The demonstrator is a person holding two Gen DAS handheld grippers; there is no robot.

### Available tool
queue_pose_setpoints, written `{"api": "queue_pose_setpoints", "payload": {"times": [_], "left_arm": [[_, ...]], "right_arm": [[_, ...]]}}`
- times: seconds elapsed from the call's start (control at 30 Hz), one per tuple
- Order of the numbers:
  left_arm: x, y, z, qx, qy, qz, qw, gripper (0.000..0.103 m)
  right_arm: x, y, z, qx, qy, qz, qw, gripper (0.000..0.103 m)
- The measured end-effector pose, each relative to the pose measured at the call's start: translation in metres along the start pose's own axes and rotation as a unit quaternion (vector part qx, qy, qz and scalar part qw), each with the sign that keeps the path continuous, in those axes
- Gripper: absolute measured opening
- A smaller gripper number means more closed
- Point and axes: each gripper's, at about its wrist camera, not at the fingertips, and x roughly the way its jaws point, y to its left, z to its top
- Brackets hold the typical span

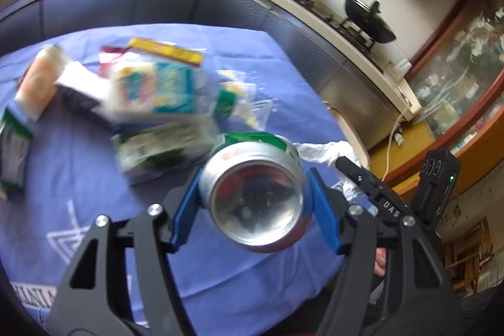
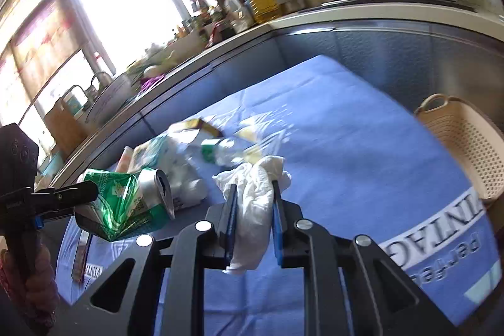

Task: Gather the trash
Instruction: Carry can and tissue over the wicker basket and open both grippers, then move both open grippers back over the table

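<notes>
**Both grippers loaded, basket waiting at the right**

Already each gripper carries a piece of trash above the blue cloth [image 2: 346, 128]. The left gripper [image 1: 256, 203] stands fairly wide because it has a green can [image 1: 255, 194] crosswise between its blue pads, the can's shiny base filling the lower middle of the left wrist view; the same can [image 2: 126, 200], dented along its side, shows at the lower left of the right wrist view. The right gripper [image 2: 253, 222] is pinched nearly together, since what it holds is thin and soft: a crumpled white bag [image 2: 255, 203] that bulges above the pads and hangs below them.

The rest of the trash, a carton [image 1: 157, 90], wrappers and another can [image 1: 37, 81], lies in a heap at the upper left of the left wrist view, blurred, so the exact pieces are hard to name. A tan basket [image 2: 466, 147] stands at the right edge of the right wrist view, beside the cloth, and is probably the place for the load. Holding both pieces clear of the cloth likely lets them travel over the heap without dragging anything along.
</notes>
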Motion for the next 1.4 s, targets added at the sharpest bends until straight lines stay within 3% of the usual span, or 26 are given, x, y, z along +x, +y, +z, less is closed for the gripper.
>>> {"api": "queue_pose_setpoints", "payload": {"times": [0.23,0.4,0.57,0.67,0.73,0.77,0.83,0.9,1.13,1.27,1.4], "left_arm": [[0.134,-0.134,0.080,0.115,0.038,-0.070,0.9902,0.063],[0.246,-0.216,0.105,0.128,0.082,-0.097,0.9835,0.063],[0.341,-0.275,0.101,0.146,0.124,-0.083,0.9779,0.063],[0.387,-0.283,0.095,0.138,0.160,-0.054,0.9759,0.064],[0.413,-0.279,0.088,0.124,0.193,-0.034,0.9726,0.064],[0.424,-0.277,0.086,0.115,0.205,-0.028,0.9717,0.064],[0.432,-0.271,0.085,0.104,0.211,-0.020,0.9718,0.064],[0.435,-0.268,0.084,0.097,0.213,-0.016,0.9720,0.064],[0.416,-0.273,0.091,0.103,0.194,-0.028,0.9752,0.064],[0.378,-0.274,0.099,0.095,0.161,-0.051,0.9810,0.064],[0.314,-0.275,0.089,0.132,0.108,-0.071,0.9828,0.064]], "right_arm": [[-0.029,-0.145,0.037,0.077,-0.055,-0.130,0.987,0.020],[-0.026,-0.239,0.050,0.123,-0.032,-0.197,0.972,0.020],[-0.007,-0.299,0.039,0.155,0.012,-0.212,0.965,0.021],[0.001,-0.327,0.025,0.183,0.019,-0.199,0.962,0.033],[0.004,-0.343,0.016,0.203,0.018,-0.180,0.962,0.056],[0.004,-0.349,0.011,0.214,0.012,-0.168,0.962,0.060],[0.003,-0.352,0.005,0.220,0.004,-0.162,0.962,0.071],[0.002,-0.349,0.003,0.211,0.004,-0.169,0.963,0.074],[-0.006,-0.337,0.018,0.213,-0.021,-0.170,0.962,0.075],[-0.029,-0.312,0.024,0.191,-0.050,-0.182,0.963,0.075],[-0.050,-0.281,0.033,0.173,-0.077,-0.173,0.967,0.075]]}}
